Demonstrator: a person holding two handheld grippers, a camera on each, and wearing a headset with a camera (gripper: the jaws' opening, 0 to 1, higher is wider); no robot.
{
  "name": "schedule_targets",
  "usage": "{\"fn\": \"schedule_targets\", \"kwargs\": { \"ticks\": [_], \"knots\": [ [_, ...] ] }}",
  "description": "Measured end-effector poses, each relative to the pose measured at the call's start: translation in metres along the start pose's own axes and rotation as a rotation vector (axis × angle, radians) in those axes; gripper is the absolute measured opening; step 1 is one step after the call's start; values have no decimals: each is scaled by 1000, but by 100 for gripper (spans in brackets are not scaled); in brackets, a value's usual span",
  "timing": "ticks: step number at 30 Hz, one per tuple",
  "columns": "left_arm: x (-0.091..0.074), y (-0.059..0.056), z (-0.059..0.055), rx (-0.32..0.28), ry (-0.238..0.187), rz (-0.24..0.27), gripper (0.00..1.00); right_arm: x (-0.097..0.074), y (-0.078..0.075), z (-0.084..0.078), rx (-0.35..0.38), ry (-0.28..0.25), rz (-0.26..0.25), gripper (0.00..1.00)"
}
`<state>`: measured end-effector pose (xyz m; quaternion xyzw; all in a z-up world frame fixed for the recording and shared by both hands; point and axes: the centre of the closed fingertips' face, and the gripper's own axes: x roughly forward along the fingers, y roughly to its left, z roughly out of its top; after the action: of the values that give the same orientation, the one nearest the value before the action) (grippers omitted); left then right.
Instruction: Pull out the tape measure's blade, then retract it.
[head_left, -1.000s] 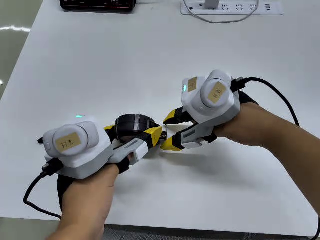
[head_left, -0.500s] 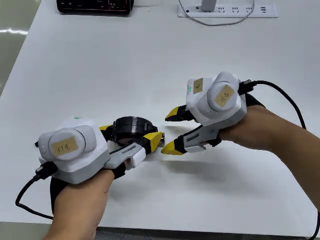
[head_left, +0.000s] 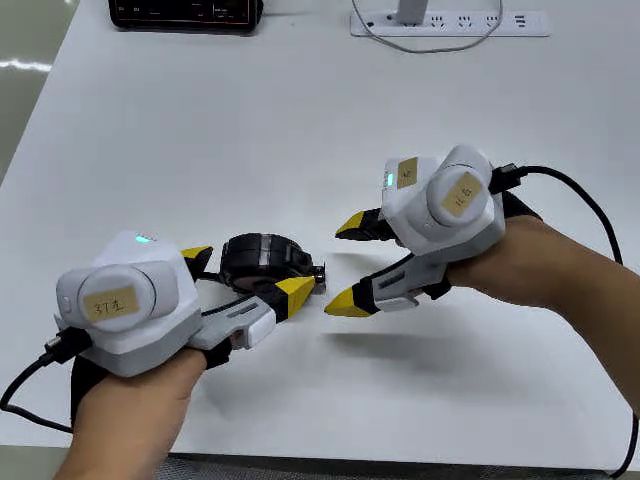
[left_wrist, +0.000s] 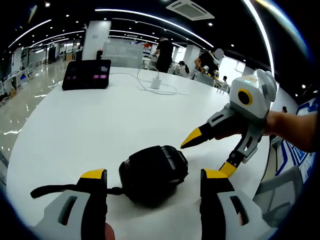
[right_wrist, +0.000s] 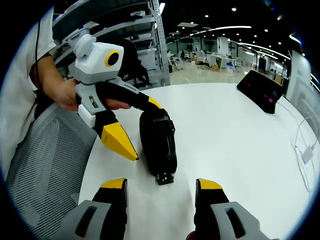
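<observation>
- The black tape measure (head_left: 262, 260) lies on the white table (head_left: 200, 130), near the front edge and between the two grippers
- Its end hook (right_wrist: 165, 177) sits at the mouth of the case and faces the right gripper; a thin black strap (left_wrist: 47, 190) trails from the opposite end, flat on the table
- The left gripper (head_left: 247, 271) straddles the case with its yellow-tipped jaws spread, one on each side
- In the left gripper view the tape measure (left_wrist: 152, 172) sits between that gripper's jaws (left_wrist: 153, 175) with a gap of table showing on both sides, so nothing is clamped
- In the right gripper view the left gripper (right_wrist: 142, 130) reaches in from the left, with one yellow tip just beside the case (right_wrist: 159, 142) and the other jaw at its far end
- The right gripper (head_left: 340, 268) is just beyond the hook end, jaws apart and holding nothing, tips pointed at the case
- In its own view the right gripper (right_wrist: 161, 184) has the hook lined up between its parted jaws, near but not touching
- The right gripper (left_wrist: 206, 156) shows from the left gripper view too, above and to the right of the case
- At the table's far edge lie a dark tablet (head_left: 185, 12) and a white power strip (head_left: 450, 20) with a white cable (head_left: 430, 42), well apart from the work
- A grey mesh chair (right_wrist: 45, 165) stands at the table's near side
</observation>
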<state>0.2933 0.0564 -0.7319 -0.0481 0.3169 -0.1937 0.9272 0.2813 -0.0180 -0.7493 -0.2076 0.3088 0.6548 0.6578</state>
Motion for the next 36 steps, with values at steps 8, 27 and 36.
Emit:
{"fn": "schedule_targets", "kwargs": {
  "ticks": [8, 27, 36],
  "knots": [
    [-7, 6, -2, 78, 14, 4, 80, -7, 1, -4, 27, -6, -16, 55],
    [-22, 2, 0, 191, 24, -68, 81, -27, 2, -16, 78, -55, -92, 61],
    [-31, -2, -8, 215, 38, -104, 81, -40, 6, -24, 112, -93, -146, 62]
  ]
}}
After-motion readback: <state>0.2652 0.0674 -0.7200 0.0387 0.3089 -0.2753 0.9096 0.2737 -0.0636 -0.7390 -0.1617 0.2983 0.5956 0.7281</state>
